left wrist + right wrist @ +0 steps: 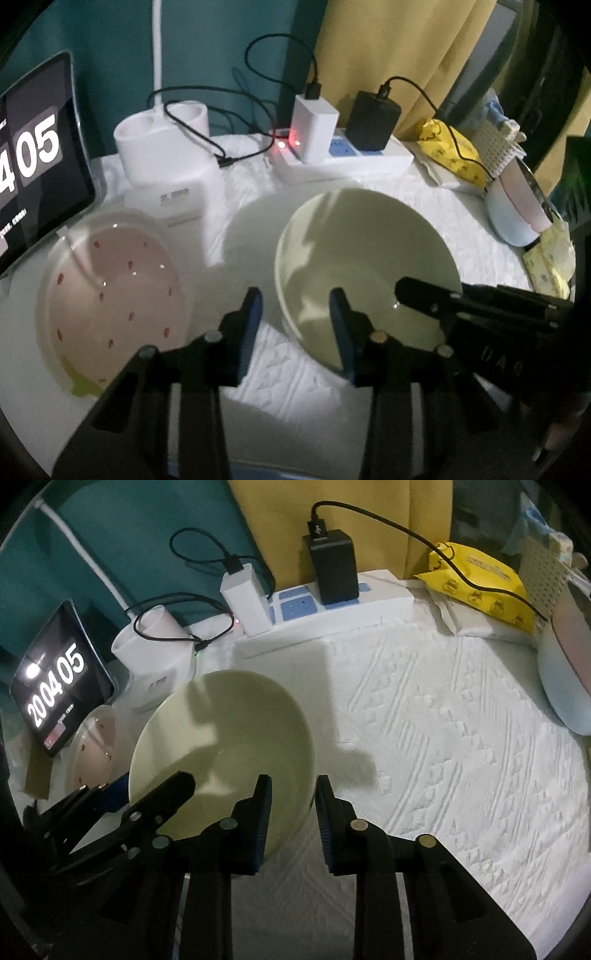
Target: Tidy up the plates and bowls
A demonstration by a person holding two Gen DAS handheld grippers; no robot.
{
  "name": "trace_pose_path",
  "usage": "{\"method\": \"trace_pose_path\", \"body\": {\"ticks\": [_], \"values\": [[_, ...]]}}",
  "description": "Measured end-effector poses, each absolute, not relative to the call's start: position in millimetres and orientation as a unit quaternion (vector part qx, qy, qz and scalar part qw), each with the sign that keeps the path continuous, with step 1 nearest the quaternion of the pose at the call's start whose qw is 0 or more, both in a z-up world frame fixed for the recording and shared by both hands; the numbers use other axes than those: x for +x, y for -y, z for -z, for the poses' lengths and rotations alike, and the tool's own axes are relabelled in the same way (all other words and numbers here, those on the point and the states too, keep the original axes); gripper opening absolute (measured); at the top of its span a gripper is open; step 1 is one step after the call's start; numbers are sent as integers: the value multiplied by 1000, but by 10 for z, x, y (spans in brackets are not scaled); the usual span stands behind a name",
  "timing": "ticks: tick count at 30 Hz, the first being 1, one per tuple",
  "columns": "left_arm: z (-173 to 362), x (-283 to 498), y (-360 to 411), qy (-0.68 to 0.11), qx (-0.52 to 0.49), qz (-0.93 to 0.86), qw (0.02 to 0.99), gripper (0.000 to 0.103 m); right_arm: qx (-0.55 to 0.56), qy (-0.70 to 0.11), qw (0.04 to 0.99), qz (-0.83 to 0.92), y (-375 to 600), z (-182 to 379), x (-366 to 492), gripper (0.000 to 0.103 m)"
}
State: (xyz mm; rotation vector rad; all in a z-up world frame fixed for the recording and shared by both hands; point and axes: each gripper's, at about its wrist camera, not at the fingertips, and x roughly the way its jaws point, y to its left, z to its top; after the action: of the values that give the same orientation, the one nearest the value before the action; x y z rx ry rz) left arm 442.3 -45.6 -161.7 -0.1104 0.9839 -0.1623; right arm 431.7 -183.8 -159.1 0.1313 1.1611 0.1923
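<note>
My left claw sits over the near-left rim of the pale green bowl — 1 finger outside the wall, 1 inside, rim between them. Jaws partly spread; can't tell if the pads actually press the rim. My right claw straddles the bowl's opposite rim the same way: 1 finger inside, 1 outside, a narrow gap showing, grip not clear either.

The bowl rests on the white quilted cloth covering the tabletop, roughly mid-scene. Just beside it, to its left, a clear-lidded plate w/ small red marks. At the far right edge, a light-blue bowl w/ pink inside, well apart from the green 1.

Behind: tablet showing a clock, white cup-shaped holder, power strip w/ a white charger and a black charger plugged in, yellow wipes pack — all along the back.
</note>
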Motion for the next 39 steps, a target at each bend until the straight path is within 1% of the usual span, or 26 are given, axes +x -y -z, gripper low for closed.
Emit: {"method": "trace_pose_path", "body": {"ticks": [2,6,11,14,39], "values": [[1621,4431,490,-469,-49,81,878,31,60,-545,831,-91,1837,1590,4320,25],[1617,4401,504,-461,-42,80,883,31,61,-543,833,-92,1850,1590,4320,22],[1588,4357,524,-451,-34,80,888,30,52,-534,840,-83,1857,1543,4284,15],[1555,4325,501,-445,-41,81,891,30,56,-528,843,-86,1894,1496,4257,13],[778,3667,596,-354,-36,85,931,29,63,-439,891,-98,2026,674,3659,11]]}}
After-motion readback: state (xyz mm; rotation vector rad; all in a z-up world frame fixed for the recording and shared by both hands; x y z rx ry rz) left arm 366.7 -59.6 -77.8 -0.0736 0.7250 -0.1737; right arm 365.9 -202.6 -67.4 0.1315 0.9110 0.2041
